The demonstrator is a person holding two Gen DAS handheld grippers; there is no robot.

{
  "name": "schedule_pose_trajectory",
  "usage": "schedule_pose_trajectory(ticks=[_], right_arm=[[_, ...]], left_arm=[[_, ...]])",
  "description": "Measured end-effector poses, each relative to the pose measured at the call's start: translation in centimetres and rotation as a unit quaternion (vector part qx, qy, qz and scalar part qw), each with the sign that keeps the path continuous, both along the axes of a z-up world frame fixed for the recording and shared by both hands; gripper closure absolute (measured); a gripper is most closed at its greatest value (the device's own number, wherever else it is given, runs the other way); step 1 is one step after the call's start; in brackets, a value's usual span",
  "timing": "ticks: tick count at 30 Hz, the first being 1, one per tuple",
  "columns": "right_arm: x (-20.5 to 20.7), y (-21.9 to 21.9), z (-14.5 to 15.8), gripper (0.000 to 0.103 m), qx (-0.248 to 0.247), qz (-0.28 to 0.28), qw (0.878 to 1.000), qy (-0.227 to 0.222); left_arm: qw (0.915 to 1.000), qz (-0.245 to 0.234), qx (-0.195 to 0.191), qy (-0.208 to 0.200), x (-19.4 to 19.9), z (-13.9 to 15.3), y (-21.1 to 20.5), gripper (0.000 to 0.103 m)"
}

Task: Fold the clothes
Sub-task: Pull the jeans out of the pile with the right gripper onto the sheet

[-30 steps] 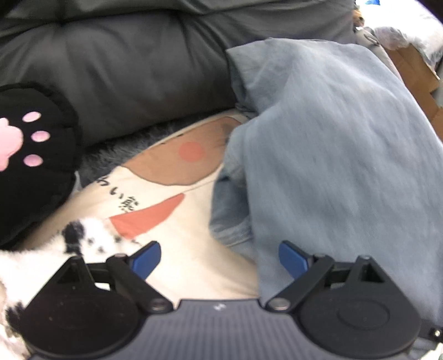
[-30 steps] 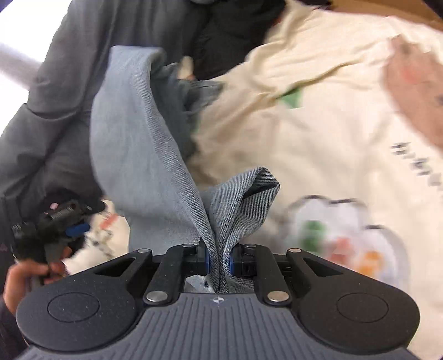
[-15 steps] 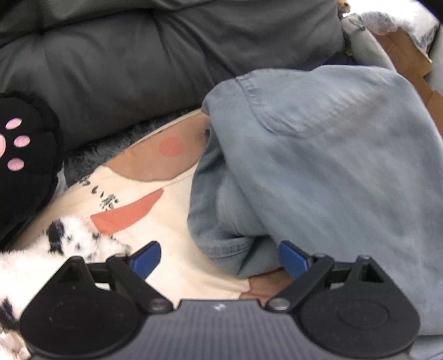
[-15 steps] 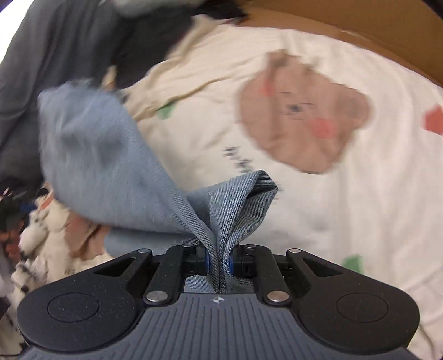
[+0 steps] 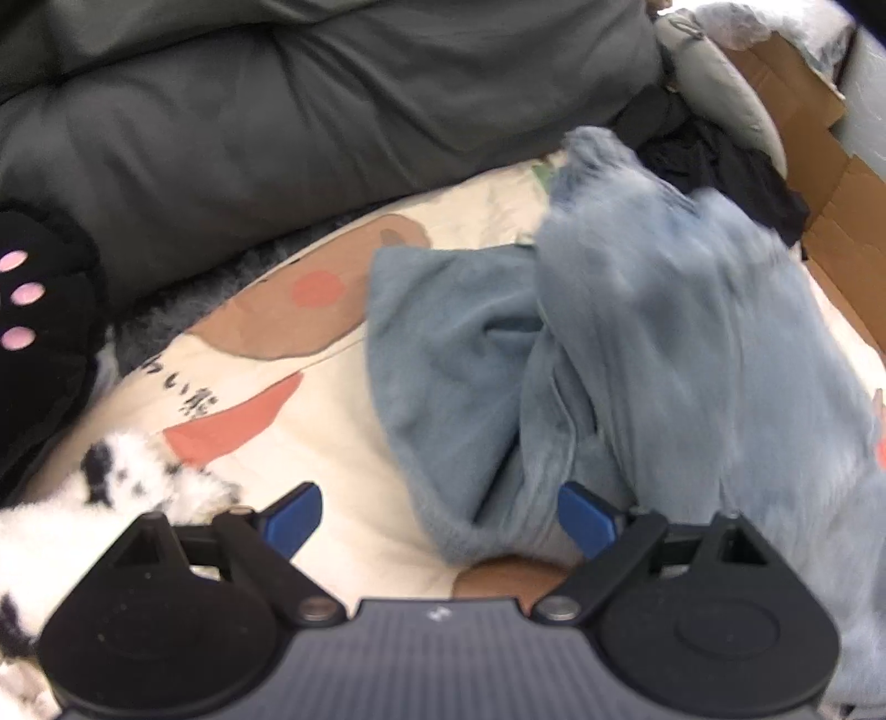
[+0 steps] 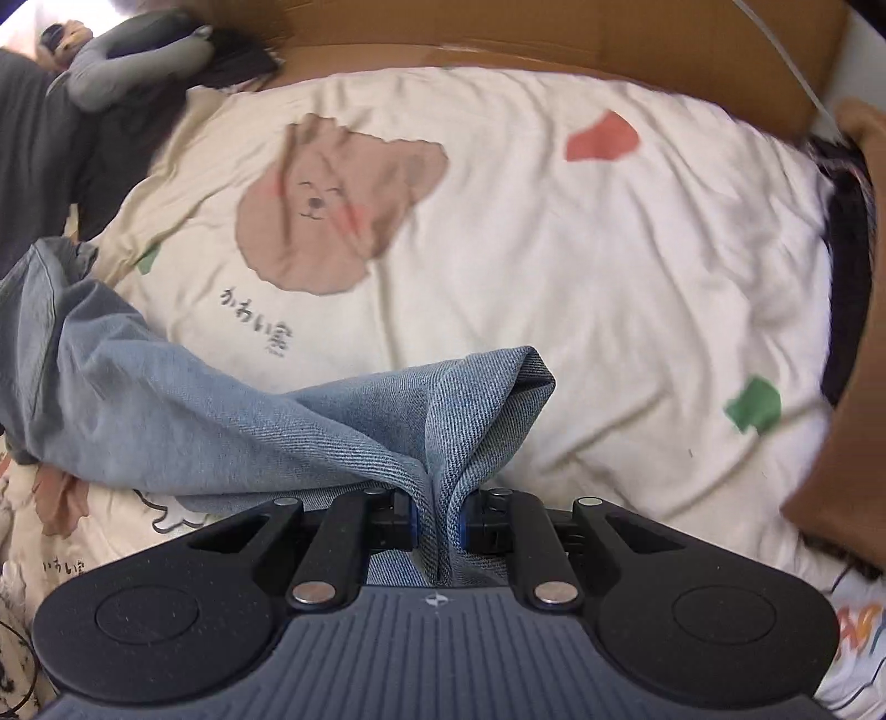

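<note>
My left gripper: jaws wide apart, gripping nothing, low centre of frame. Jeans heaped right of centre on the cream printed blanket, hem between the blue pads; black paw cushion at left edge. My right gripper: clamped on a bunched denim fold, jeans trailing to lower left

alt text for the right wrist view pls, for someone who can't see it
The right gripper has its jaws shut on a pinched fold of light blue denim garment, which trails off to the left over a cream bedspread printed with a brown cartoon dog. Brown cardboard lines the far edge.
</note>
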State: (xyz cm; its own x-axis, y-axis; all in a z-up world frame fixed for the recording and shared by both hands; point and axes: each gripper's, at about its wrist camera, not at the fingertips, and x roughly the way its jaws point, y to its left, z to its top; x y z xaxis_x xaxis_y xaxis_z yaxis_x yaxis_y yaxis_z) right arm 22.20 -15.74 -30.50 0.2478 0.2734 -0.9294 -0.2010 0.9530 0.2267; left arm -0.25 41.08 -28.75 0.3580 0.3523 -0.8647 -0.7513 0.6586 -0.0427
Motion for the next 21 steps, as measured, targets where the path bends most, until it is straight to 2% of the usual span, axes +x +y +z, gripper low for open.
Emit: schedule_pose_trajectory(ticks=[4,5,6,8,11,14,19,21], right_arm=[[-0.6,0.0,-1.0,0.081,-0.007,0.004,1.0,-0.011],[-0.6,-0.1,-0.9,0.076,-0.011,0.007,1.0,-0.016],[-0.5,-0.3,-0.7,0.067,-0.011,0.008,1.0,-0.02],[-0.5,-0.6,0.1,0.06,-0.013,0.008,0.999,-0.029],[-0.4,-0.7,1.1,0.058,-0.025,0.014,0.998,-0.048],[-0.6,-1.1,1.7,0.057,-0.019,0.001,0.998,-0.064],[-1.7,0.1,2.1,0.056,-0.021,0.02,0.995,-0.092],[-2.0,0.4,2.4,0.055,-0.014,0.029,0.994,-0.103]], left_arm=[[1.0,-0.002,-0.001,-0.009,0.4,-1.3,0.0,0.008],[0.9999,0.005,-0.006,-0.013,0.3,-1.4,0.1,0.008],[0.9997,0.012,-0.01,-0.019,0.1,-1.4,0.1,0.008],[0.9993,0.019,-0.013,-0.028,-0.3,-1.2,0.2,0.008],[0.9997,0.001,0.006,-0.023,-0.6,-0.8,-0.3,0.008],[0.9998,-0.011,0.009,-0.016,-1.2,-0.8,-0.6,0.011],[0.9992,0.024,0.012,-0.031,-2.1,-0.5,0.8,0.021],[0.9986,0.038,0.013,-0.035,-2.2,-0.4,1.7,0.021]])
